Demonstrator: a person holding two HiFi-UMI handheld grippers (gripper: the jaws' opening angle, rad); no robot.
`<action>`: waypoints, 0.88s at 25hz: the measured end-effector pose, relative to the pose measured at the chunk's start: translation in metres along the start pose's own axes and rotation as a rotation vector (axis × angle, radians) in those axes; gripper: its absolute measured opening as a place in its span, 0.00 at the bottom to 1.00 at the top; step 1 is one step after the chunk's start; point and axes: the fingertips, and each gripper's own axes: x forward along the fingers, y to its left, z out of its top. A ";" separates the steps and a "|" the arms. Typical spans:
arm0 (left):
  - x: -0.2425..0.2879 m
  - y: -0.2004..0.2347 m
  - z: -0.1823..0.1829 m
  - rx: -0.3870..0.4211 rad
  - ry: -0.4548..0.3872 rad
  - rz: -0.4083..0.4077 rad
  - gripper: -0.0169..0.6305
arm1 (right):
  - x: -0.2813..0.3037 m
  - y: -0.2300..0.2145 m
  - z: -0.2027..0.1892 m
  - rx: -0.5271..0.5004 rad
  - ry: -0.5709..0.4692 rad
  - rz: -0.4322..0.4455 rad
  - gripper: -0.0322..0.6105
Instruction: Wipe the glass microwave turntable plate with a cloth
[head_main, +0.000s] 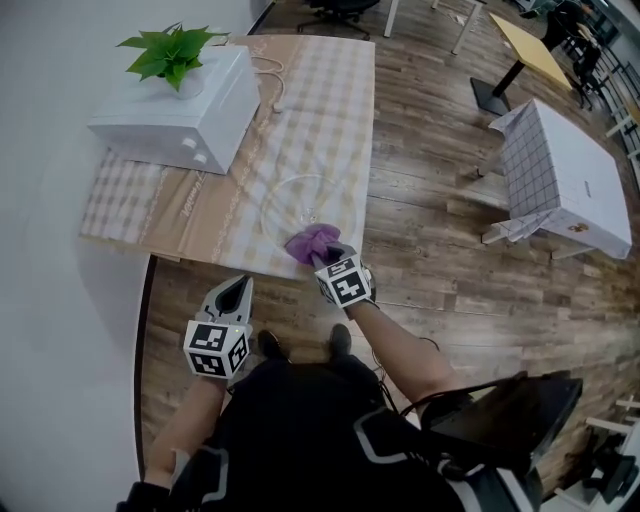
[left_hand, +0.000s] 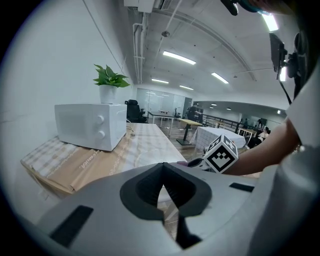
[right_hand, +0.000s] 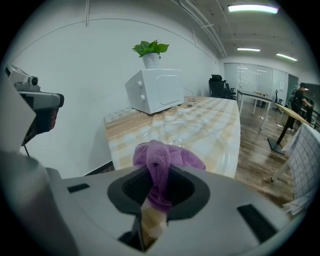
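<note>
Head view: glass plate (head_main: 300, 205) flat on the table (head_main: 320, 90) near its front edge, purple cloth (head_main: 312, 242) over the near rim
Plate is round, so no long axis; only a faint outline in the head view, clearer in the right gripper view, which also shows the right gripper (right_hand: 159, 185) clamped on the cloth. Cloth is bunched, with its long axis along the jaws: wad past the tips, tail back between them. Cannot tell whether cloth and plate touch. Left gripper (head_main: 232, 292) is off the table, over the floor; the left gripper view alone shows its jaws closed tip to tip with nothing between them. White microwave (head_main: 180, 110) with potted plant (head_main: 172, 52) on top sits at the table's far left
</note>
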 end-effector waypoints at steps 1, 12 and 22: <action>0.001 -0.003 0.001 0.002 -0.001 -0.004 0.04 | -0.003 -0.004 -0.002 0.000 0.002 -0.007 0.17; 0.007 -0.024 0.000 0.003 -0.002 -0.038 0.04 | -0.032 -0.036 -0.018 0.043 0.017 -0.073 0.17; 0.006 -0.021 0.005 0.002 -0.021 -0.064 0.04 | -0.056 -0.060 -0.028 0.137 0.008 -0.161 0.17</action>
